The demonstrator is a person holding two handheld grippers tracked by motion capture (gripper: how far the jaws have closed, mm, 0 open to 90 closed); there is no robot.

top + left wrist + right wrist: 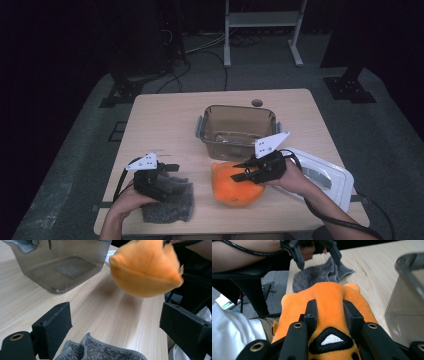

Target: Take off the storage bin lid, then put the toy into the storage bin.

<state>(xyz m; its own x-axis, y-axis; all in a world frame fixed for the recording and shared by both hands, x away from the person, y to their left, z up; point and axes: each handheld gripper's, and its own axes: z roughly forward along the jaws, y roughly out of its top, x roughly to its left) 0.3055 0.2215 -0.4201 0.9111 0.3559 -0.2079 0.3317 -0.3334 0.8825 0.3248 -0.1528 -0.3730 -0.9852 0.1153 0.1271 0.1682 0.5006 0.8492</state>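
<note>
An orange plush toy [234, 189] hangs just above the table's front edge, its shadow on the wood below it in the left gripper view. My right gripper [241, 173] is shut on it; its black jaws pinch a fold of the toy's [325, 293] back, near a black patch with a white triangle. My left gripper [171, 173] rests over a grey fuzzy cloth [169, 206] at the front left. Its jaws stand wide apart, with the cloth [100, 352] lying under them. The plush toy [147, 267] floats ahead of the left gripper [120, 330].
A clear grey plastic container [235, 129] stands mid-table behind the toy, seemingly with nothing in it. A white lid [327, 176] lies at the front right under my right forearm. Bare wood lies between cloth and container. A chair and floor show beyond the table's edge.
</note>
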